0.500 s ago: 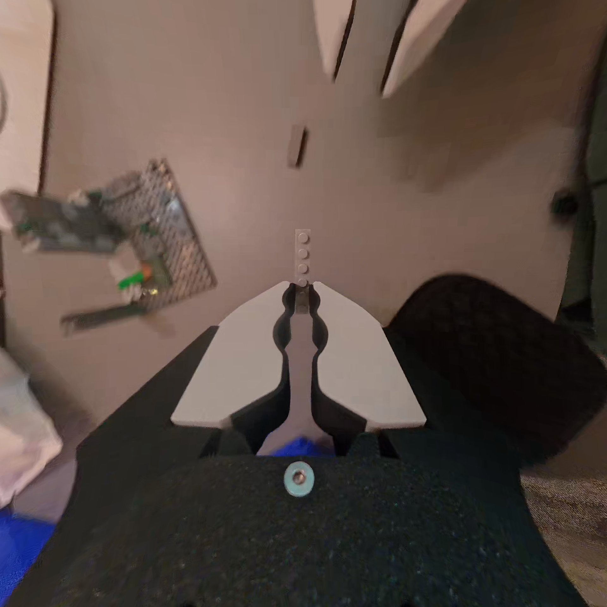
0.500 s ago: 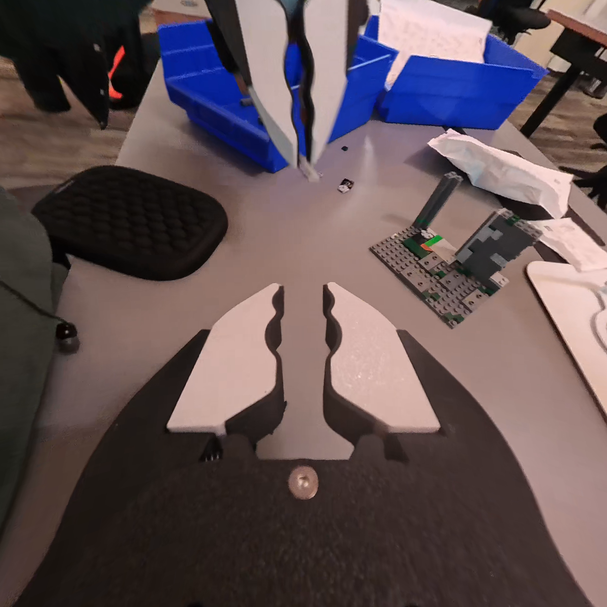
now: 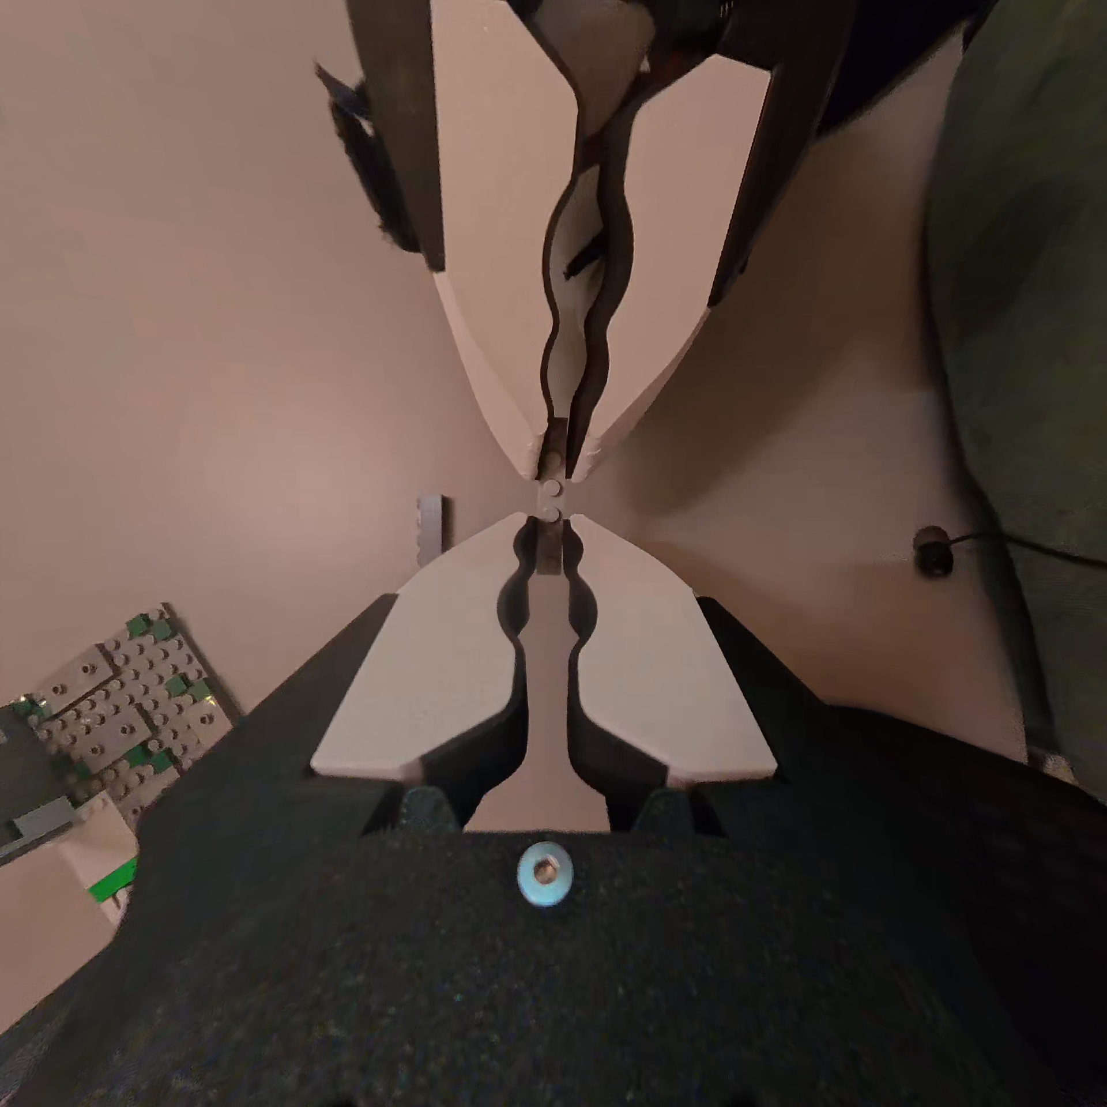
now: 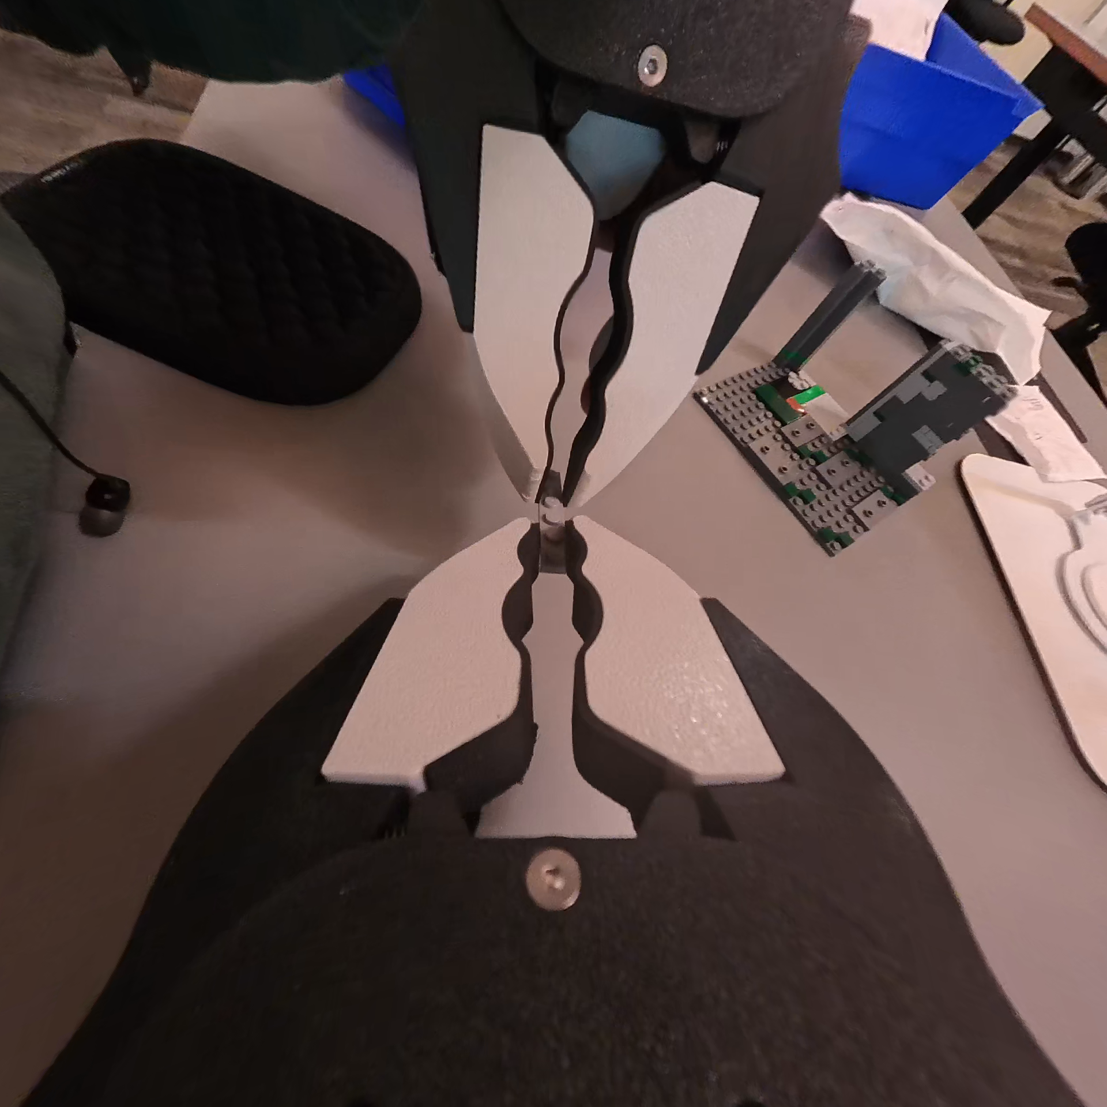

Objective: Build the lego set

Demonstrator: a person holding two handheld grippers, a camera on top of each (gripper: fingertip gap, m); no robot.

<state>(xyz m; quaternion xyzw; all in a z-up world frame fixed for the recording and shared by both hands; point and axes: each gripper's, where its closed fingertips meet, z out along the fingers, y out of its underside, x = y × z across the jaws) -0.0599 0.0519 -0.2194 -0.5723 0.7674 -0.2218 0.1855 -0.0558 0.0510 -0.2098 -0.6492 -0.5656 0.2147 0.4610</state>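
A narrow grey plate (image 3: 551, 506) hangs in the air between two pairs of tongs that meet tip to tip, one end in each. The left gripper (image 3: 550, 527) is closed on the near end; the right gripper (image 3: 554, 464), coming from the opposite side, is pinched on the far end. In the right wrist view the same plate (image 4: 551, 521) sits between that view's own tips (image 4: 551, 530) and the left gripper (image 4: 551, 482) beyond.

This looks like a handover or a regrip. To do it well, only one pair should let go, and only once the other holds squarely on the plate's long edges (a skewed pinch would let it twist out).

Just left of the left tips a second grey plate (image 3: 431, 530) lies on the table (image 3: 209, 359); the partly built baseplate model (image 4: 850, 443) stands well off to the right tongs' right side.
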